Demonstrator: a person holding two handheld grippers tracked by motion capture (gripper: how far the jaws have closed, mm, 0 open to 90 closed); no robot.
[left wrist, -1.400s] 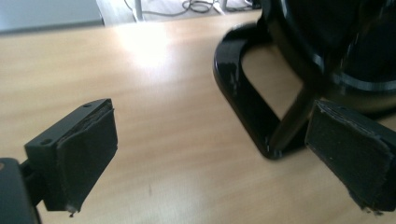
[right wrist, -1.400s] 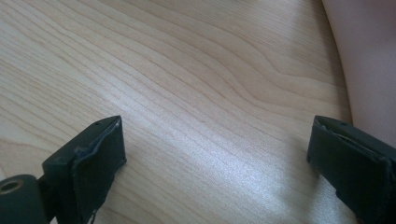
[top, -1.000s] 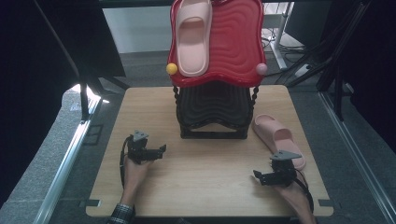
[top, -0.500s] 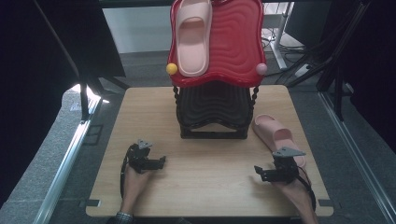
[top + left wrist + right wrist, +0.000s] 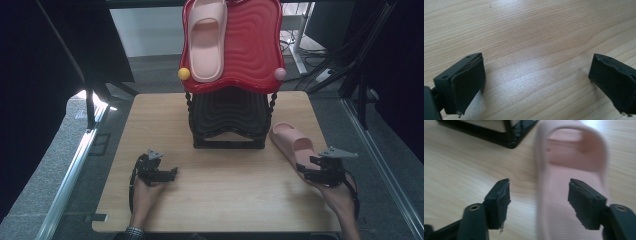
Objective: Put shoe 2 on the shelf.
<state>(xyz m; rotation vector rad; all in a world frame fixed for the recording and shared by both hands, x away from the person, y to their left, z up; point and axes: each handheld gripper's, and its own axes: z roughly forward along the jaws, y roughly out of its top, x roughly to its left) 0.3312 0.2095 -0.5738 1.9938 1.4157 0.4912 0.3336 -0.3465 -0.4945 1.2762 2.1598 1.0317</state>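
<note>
A pink slipper (image 5: 292, 144) lies on the wooden table (image 5: 225, 200), right of a rack, heel towards me. My right gripper (image 5: 303, 172) is at that heel. In the right gripper view the slipper (image 5: 571, 160) runs up between the jaws of the right gripper (image 5: 539, 187). One jaw hangs over bare wood, the other over the sole, and neither pad touches. These jaws have just been closing. A second pink slipper (image 5: 205, 40) lies on the rack's red wavy top shelf (image 5: 252, 55). My left gripper (image 5: 172, 174) rests at front left, open over bare wood (image 5: 536, 65).
The black lower tiers of the rack (image 5: 229, 120) stand mid-table, and a corner of the base (image 5: 511, 135) sits close ahead of the right jaws. Yellow (image 5: 184, 73) and pink (image 5: 280, 74) knobs flank the red shelf. Dark stands and cables surround the table.
My right gripper has moved right and away from me, up to the heel of the slipper on the table. The left gripper has barely shifted.
</note>
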